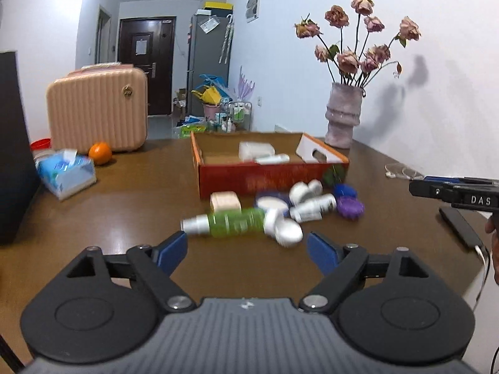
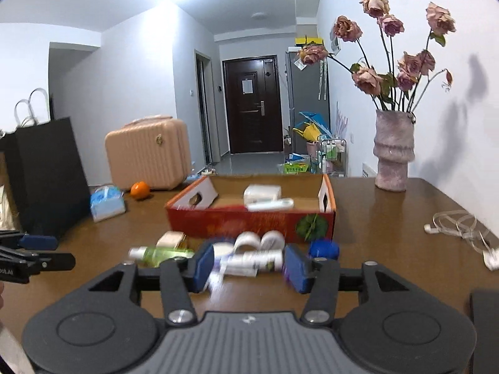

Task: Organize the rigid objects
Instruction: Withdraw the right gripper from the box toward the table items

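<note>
On the brown tabletop (image 1: 131, 199) one open red cardboard box (image 1: 268, 178) is seen, with two white items already laid inside it: a squarish white container (image 1: 255, 149) and a white tube (image 1: 272, 158). Just in front of the box a loose cluster remains unsorted, so the step in hand is judged to be the approach for another pick. In that cluster can be counted one green bottle (image 1: 234, 222), one white labelled bottle (image 2: 249, 260), one beige block (image 1: 225, 201), two white round caps (image 2: 260, 239), one blue lid (image 2: 323, 248) and one purple lid (image 1: 351, 207); blur may hide more. The left gripper (image 1: 248, 249) is held wide open and empty before the green bottle. The right gripper (image 2: 248, 265) is partly open and empty. Closure on one item is called for next, then carriage into the box.
</note>
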A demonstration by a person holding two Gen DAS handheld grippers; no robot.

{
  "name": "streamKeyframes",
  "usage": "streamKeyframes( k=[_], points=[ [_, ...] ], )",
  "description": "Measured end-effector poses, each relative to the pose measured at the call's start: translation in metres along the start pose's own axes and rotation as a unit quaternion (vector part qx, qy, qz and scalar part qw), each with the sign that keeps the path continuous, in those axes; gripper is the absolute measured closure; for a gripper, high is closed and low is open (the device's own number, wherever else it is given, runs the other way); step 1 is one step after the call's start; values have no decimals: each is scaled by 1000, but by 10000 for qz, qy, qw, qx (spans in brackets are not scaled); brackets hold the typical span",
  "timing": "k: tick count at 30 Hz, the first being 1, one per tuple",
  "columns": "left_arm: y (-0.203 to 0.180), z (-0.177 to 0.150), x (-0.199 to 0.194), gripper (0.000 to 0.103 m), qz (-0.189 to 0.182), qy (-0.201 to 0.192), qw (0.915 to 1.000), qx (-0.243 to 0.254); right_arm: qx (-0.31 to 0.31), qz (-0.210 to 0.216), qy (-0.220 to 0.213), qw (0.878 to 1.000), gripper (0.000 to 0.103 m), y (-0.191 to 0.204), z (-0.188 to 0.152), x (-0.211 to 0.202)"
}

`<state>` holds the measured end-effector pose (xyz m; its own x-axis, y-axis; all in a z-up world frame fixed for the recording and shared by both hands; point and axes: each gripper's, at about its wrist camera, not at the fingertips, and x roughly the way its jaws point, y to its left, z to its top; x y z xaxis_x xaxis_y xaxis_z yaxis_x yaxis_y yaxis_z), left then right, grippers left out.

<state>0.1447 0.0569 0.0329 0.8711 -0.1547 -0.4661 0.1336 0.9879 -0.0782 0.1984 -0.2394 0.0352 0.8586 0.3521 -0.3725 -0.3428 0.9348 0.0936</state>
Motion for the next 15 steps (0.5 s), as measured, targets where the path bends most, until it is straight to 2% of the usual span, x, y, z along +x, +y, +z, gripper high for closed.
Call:
streamKeyframes(
  k=[5,7,10,15],
  points=[
    [-15,-37,-30,15,191,-87,9996,195,52,-3,80,10000,49,16,-46,-29],
    [-14,-43,-38,15,73,-87,9999,112,132,37,198,9997,49,18,-58,-31],
    [-14,-46,-41,14,91,-89,9999,110,83,-19,348,9994,49,23,-69,-30],
    [-13,-45,-23,14,81,76,9999,31,70,-15,411,9991,49,24,-72,-21]
  ],
)
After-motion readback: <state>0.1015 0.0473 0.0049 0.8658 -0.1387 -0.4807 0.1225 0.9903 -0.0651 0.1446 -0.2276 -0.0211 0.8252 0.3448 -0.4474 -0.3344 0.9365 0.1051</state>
